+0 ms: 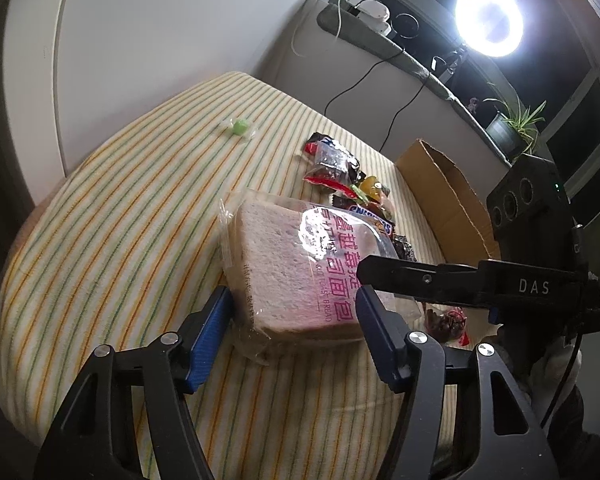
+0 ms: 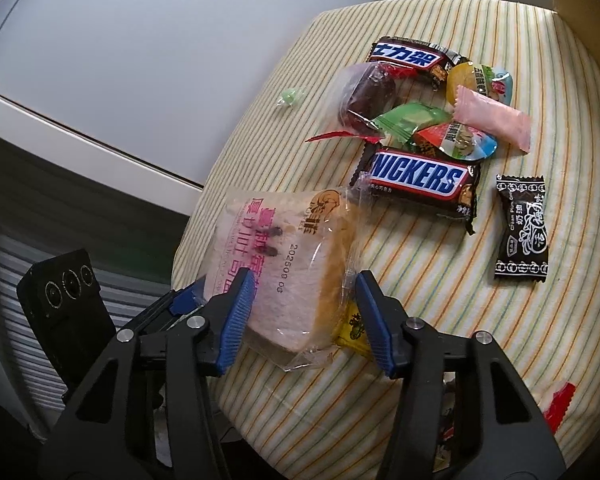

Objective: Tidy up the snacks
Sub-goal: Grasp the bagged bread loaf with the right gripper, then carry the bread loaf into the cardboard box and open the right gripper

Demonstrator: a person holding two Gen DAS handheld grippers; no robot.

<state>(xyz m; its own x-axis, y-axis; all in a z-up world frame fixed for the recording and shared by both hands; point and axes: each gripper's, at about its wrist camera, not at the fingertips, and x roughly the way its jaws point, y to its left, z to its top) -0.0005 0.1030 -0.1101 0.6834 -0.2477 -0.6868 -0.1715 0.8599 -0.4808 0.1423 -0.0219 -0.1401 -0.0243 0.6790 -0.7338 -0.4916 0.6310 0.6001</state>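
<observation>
A wrapped bread slice with pink print lies on the striped cloth. My left gripper is open with its fingers on either side of the near end of the bread. My right gripper is open too, its fingers straddling the other end of the same bread. Behind the bread lies a pile of snacks: a Snickers bar, a second chocolate bar, a black candy packet, a pink wrapper, a green wrapper and jelly cups.
An open cardboard box stands at the right edge of the table. A small green candy lies alone at the far side. A ring light and a potted plant are on the window ledge. The right gripper's body crosses the left view.
</observation>
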